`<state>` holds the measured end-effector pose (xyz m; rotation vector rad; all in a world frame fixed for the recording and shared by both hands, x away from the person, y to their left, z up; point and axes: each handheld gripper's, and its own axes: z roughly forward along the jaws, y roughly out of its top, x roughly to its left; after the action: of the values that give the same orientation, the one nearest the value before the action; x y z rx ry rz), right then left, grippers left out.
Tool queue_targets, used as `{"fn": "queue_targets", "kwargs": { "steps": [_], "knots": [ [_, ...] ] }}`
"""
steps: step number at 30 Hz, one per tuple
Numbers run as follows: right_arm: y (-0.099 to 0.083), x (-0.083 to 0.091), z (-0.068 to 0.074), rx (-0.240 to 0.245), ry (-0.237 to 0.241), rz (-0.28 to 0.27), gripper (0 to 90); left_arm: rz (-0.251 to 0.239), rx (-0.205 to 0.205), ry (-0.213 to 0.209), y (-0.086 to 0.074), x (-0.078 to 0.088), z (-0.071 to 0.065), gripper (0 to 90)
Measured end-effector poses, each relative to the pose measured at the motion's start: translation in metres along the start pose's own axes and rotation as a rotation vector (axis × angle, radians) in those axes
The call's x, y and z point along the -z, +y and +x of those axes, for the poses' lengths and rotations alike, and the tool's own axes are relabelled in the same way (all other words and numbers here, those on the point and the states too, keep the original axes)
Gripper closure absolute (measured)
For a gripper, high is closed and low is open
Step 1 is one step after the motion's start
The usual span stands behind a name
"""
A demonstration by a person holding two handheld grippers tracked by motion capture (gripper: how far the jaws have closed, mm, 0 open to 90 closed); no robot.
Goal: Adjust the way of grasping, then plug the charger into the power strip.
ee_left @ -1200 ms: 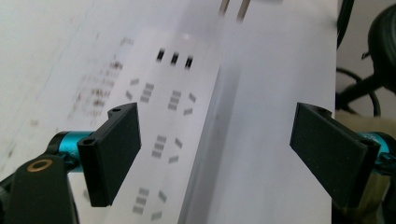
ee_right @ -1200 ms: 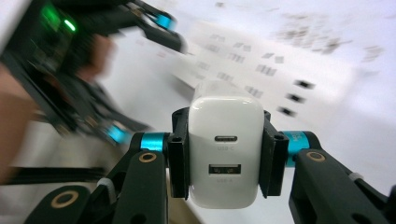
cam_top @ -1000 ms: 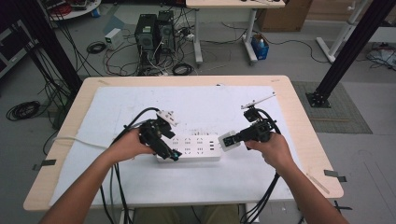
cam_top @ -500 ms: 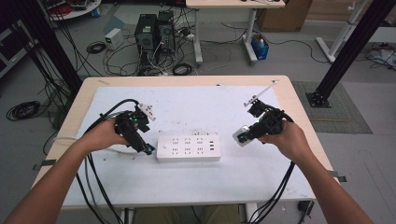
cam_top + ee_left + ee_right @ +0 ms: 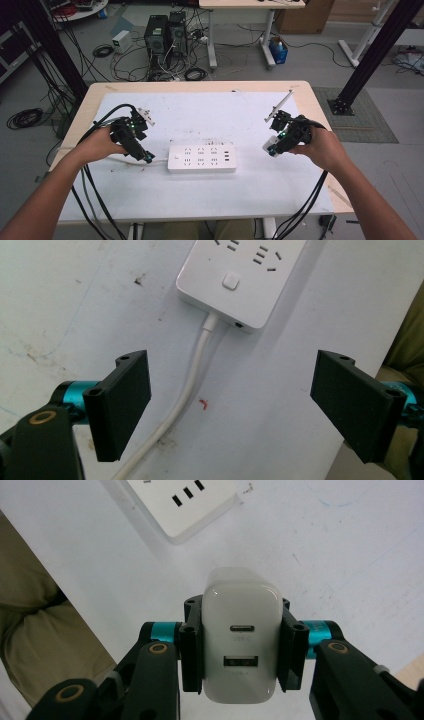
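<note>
Gripping a white, rounded plastic wall charger (image 5: 241,650) by its two flat sides, the right tongs (image 5: 276,146) hold it off the desk near the right edge, its two ports facing the camera that rides on them. The white rectangular power strip (image 5: 202,158) lies flat at the middle of the white-topped desk (image 5: 210,200), well apart from the charger, with its socket rows facing up and its white cable (image 5: 185,395) trailing off toward the left edge. The left tongs (image 5: 145,156) hover with their jaws spread wide and nothing between them, just beside the strip's left end, above that cable; in the left gripper view the strip's switch button (image 5: 230,281) sits ahead of them. The step in hand looks like the carrying phase: the charger is held clear of the strip, either just unplugged or on its way to a socket. If it is to be plugged in, the next move calls for aligning its prongs squarely over a socket and pressing straight down, while the left tongs pin the strip so it does not slide.
</note>
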<state>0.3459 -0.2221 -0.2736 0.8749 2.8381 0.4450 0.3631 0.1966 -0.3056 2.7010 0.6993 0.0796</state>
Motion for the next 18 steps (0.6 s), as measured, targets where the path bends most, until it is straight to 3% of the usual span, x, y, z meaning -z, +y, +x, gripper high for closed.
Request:
{"fn": "queue_targets", "kwargs": {
  "steps": [4, 11, 15, 18],
  "knots": [
    [0.0006, 0.0046, -0.0006, 0.018, -0.003, 0.007, 62.2, 0.016, -0.012, 0.006, -0.003, 0.0021, -0.0002, 16.5],
    [0.002, 0.008, 0.001, 0.062, -0.025, 0.036, 62.2, 0.003, -0.01, 0.024, -0.0086, 0.0045, -0.0024, 16.5],
    [0.0013, 0.0049, 0.0036, 0.079, -0.014, 0.05, 62.2, -0.006, -0.007, 0.029, -0.0083, 0.0041, -0.0031, 16.5],
    [0.0014, 0.0055, 0.004, 0.084, -0.002, 0.041, 62.2, 0.003, -0.03, 0.033, -0.0065, 0.0052, -0.0024, 16.5]
  ]
}}
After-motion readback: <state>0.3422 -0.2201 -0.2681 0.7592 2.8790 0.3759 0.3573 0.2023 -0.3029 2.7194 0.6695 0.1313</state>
